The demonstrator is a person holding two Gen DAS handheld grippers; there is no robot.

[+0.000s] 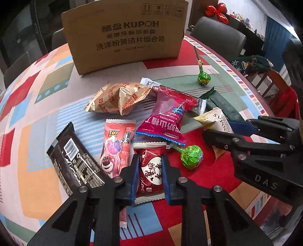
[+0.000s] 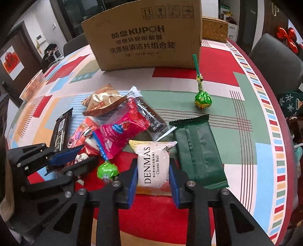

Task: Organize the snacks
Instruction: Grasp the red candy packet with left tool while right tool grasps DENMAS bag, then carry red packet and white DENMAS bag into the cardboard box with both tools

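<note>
hidden: brown wafer bar [image 2: 149,115] under pink pouch [image 2: 121,130] | box top [image 2: 144,11] cropped

Snack pile [image 1: 151,117] lies before the cardboard box [image 1: 125,36] on the table [image 1: 37,151].

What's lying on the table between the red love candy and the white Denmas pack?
A green lollipop lies between the red candy in the left gripper and the Denmas pack in the right gripper; both views show it.

Both wrist fisheyes look steeply down from close above the table [image 1: 37,117], facing the cardboard box [image 1: 125,34] at twelve o'clock, sharing the snack pile [image 2: 117,132] and each other's gripper.
</note>
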